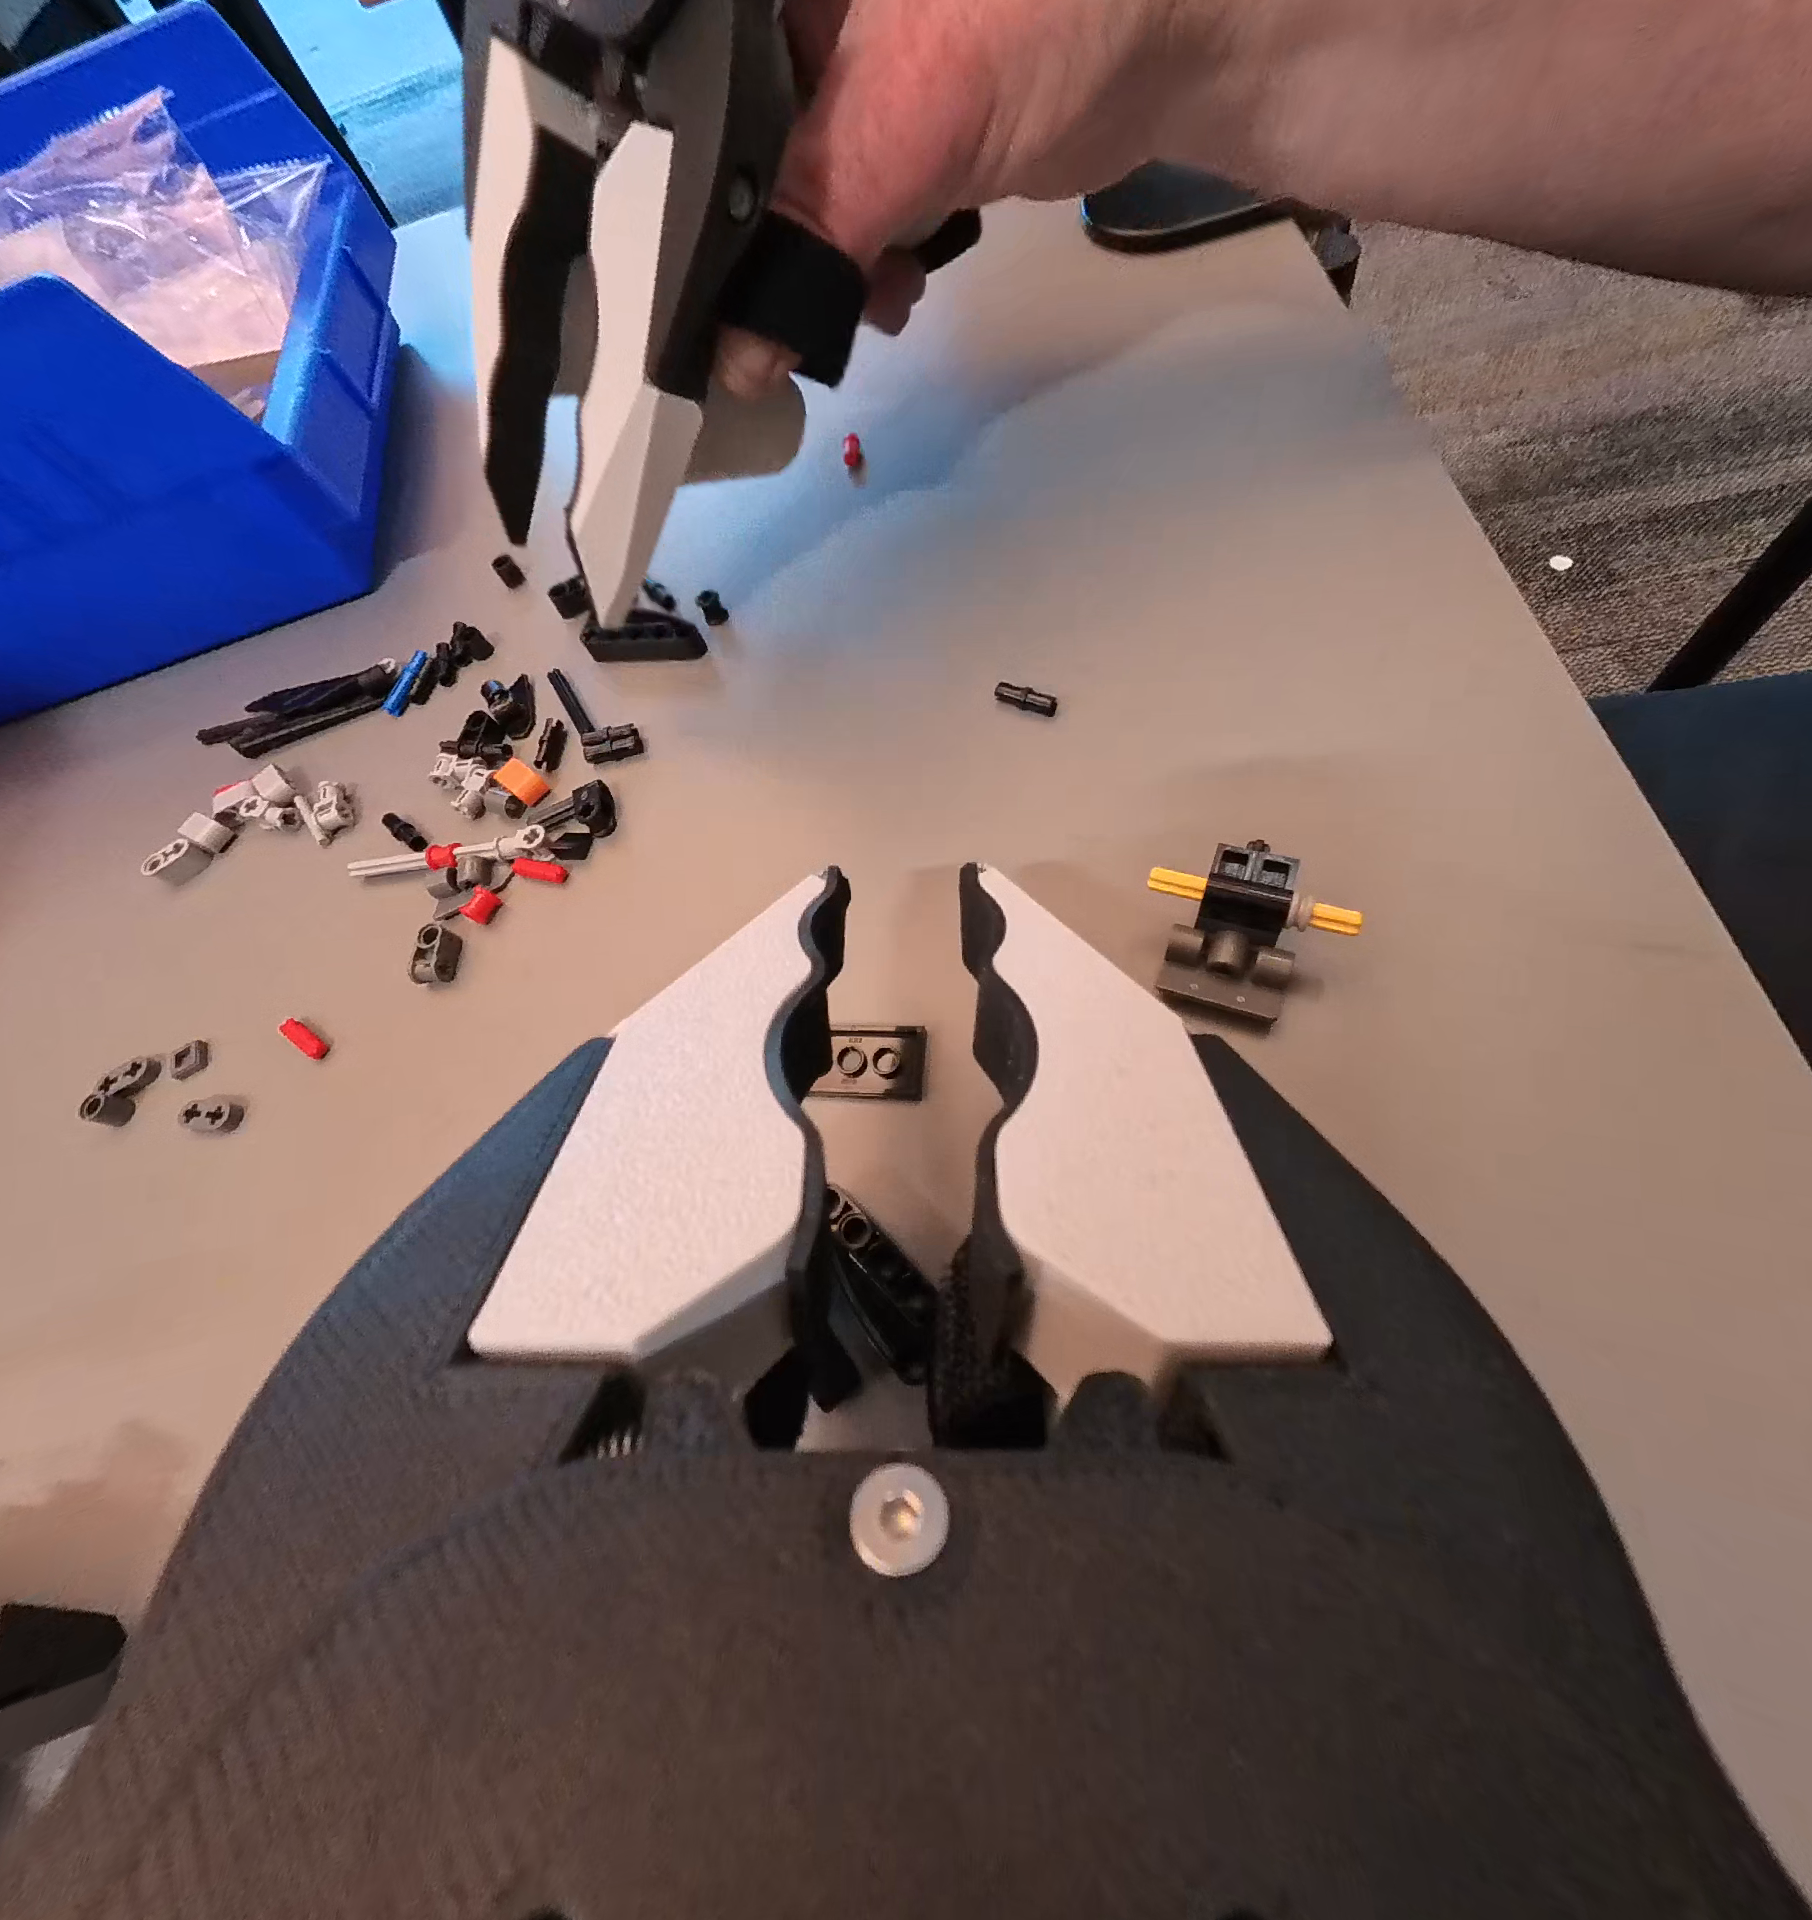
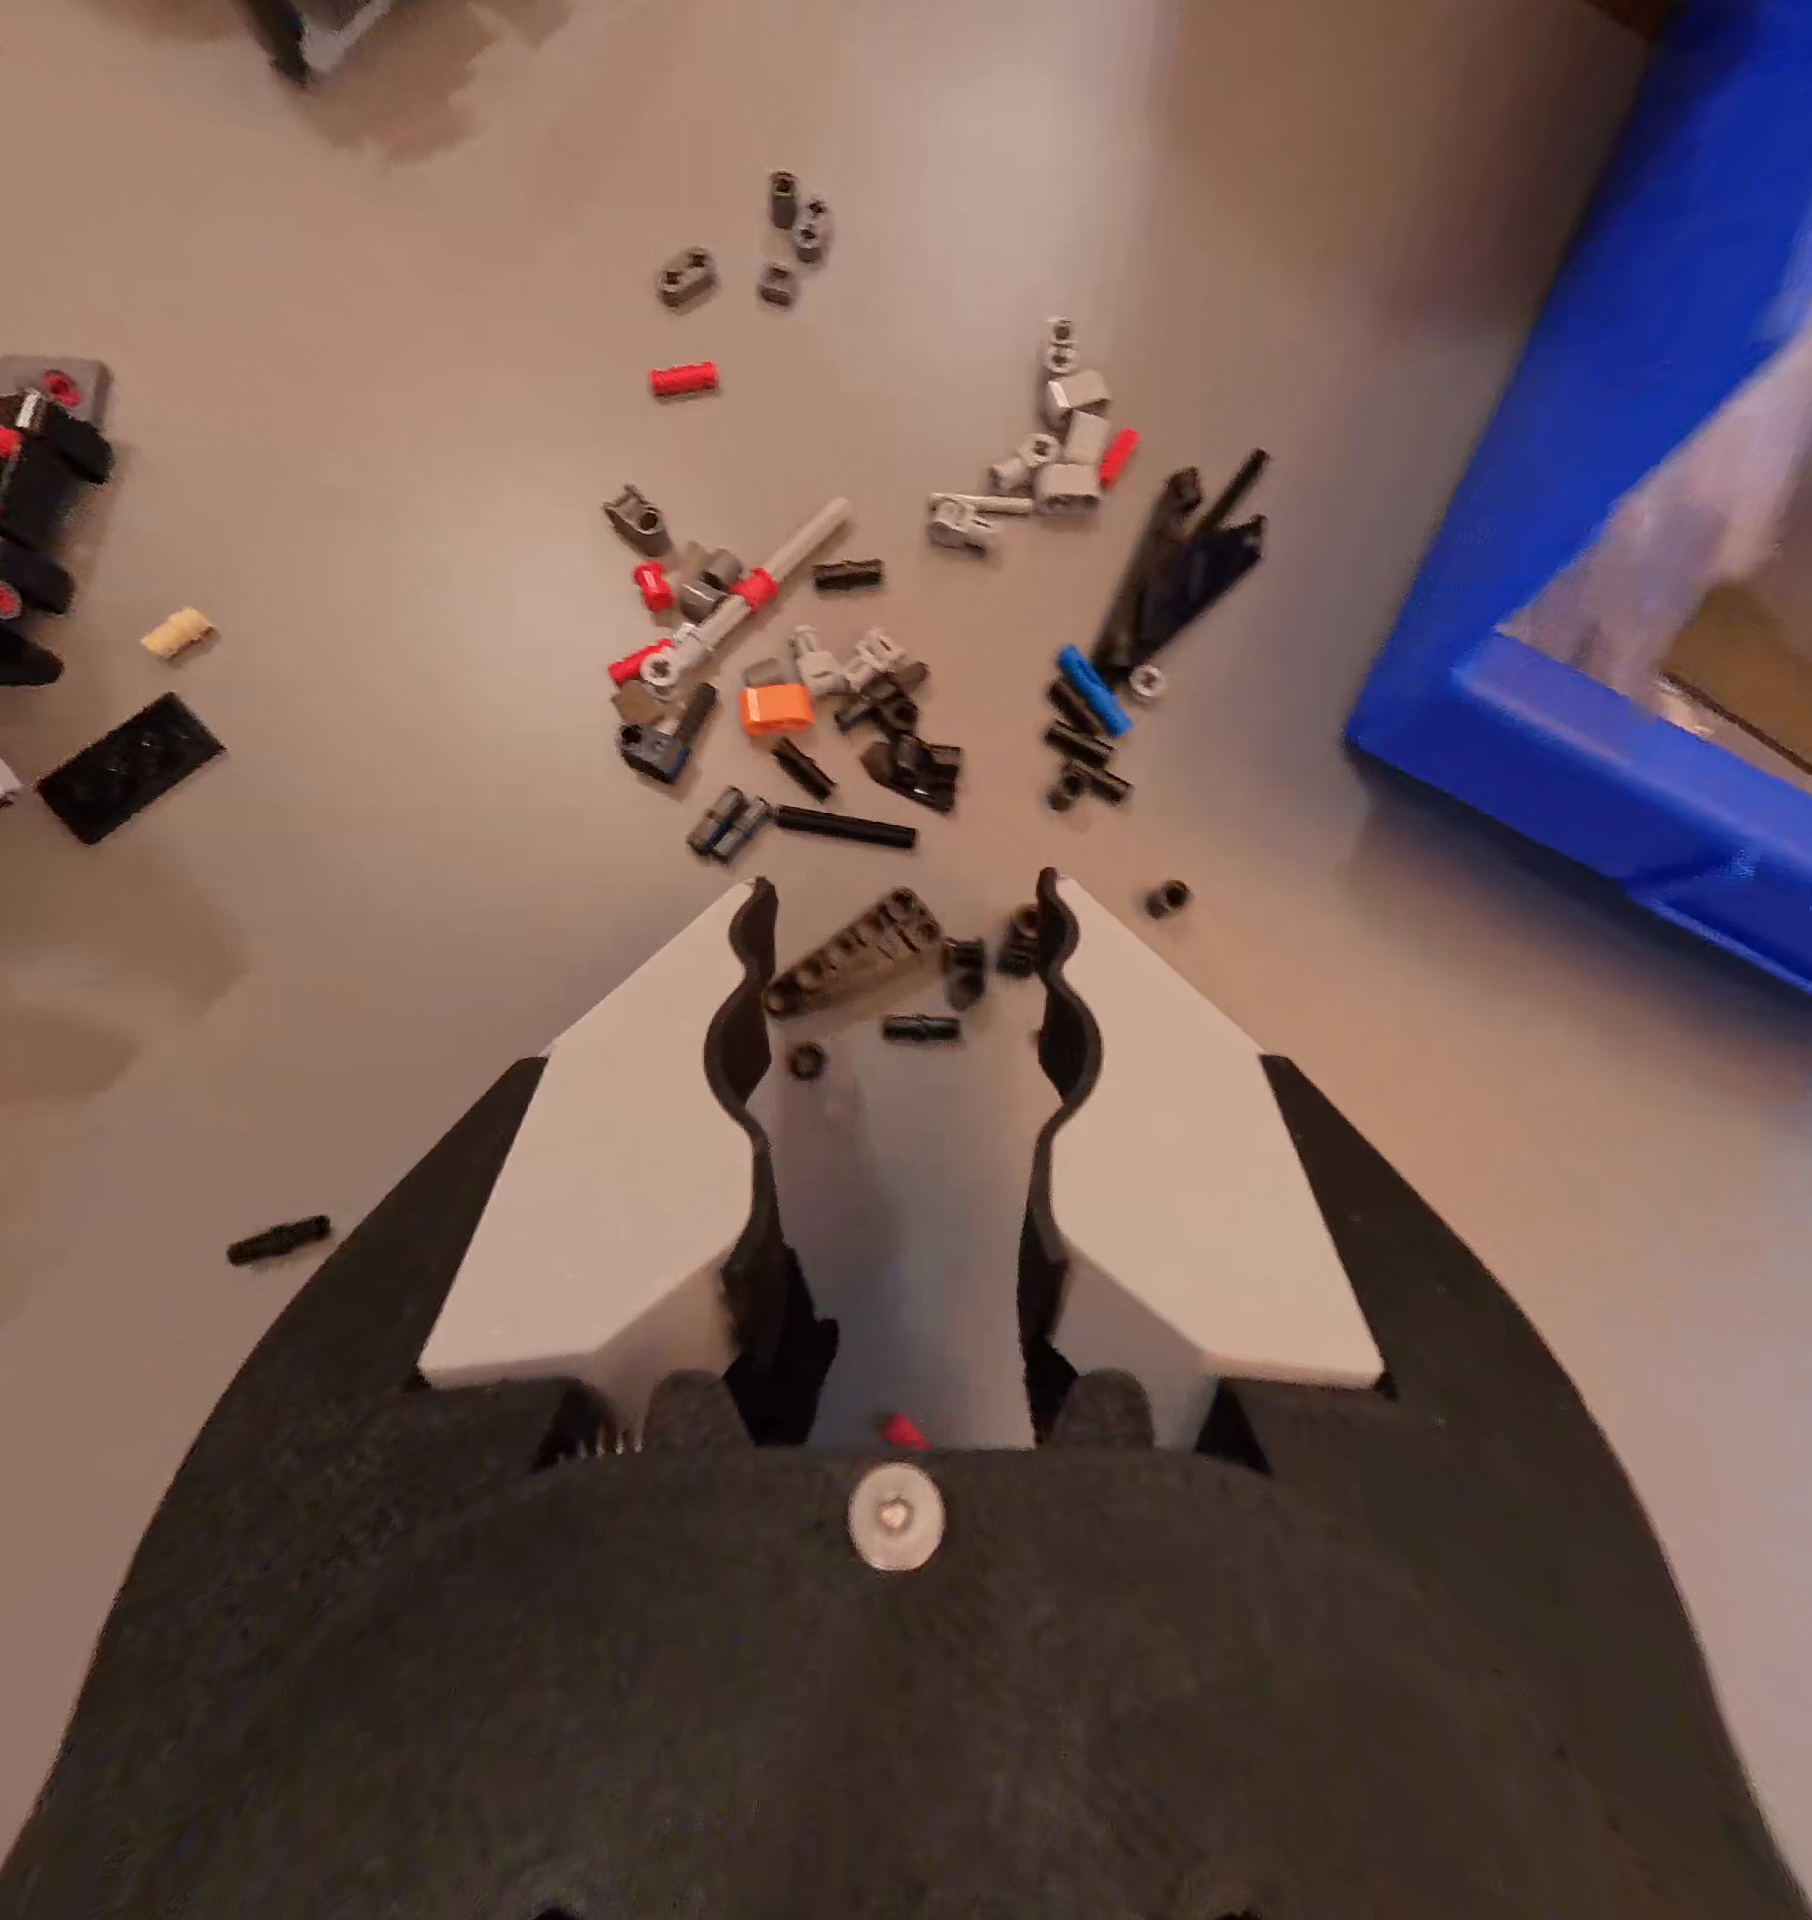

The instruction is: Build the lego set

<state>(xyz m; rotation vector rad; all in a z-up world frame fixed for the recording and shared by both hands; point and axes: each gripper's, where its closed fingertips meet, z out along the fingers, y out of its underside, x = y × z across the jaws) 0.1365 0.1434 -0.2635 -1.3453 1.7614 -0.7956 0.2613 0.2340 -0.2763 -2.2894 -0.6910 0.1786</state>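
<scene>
Loose lego pieces (image 1: 486, 790) lie scattered on the beige table (image 1: 1141, 582). They are black, grey, red, blue and orange. My right gripper (image 1: 564, 580), held by a hand, points down at the pile's far edge. It is open, with its tips around a black bent beam (image 1: 644, 636). In the right wrist view the beam (image 2: 855, 951) lies between the open tips of the right gripper (image 2: 902, 894). My left gripper (image 1: 902, 873) is open and empty, low over a black plate (image 1: 866, 1062). A small black build with a yellow axle (image 1: 1245, 914) stands to its right.
A blue bin (image 1: 133, 488) with plastic bags stands at the left, also in the right wrist view (image 2: 1608, 623). A larger black build with red pins (image 2: 19, 509), a black plate (image 2: 131, 767) and a tan pin (image 2: 180, 631) lie left of the pile. The table edge (image 1: 1504, 623) runs along the right. My left gripper is the nearer one to the black plate (image 1: 866, 1062): about 5 centimeters, against 15 centimeters.
</scene>
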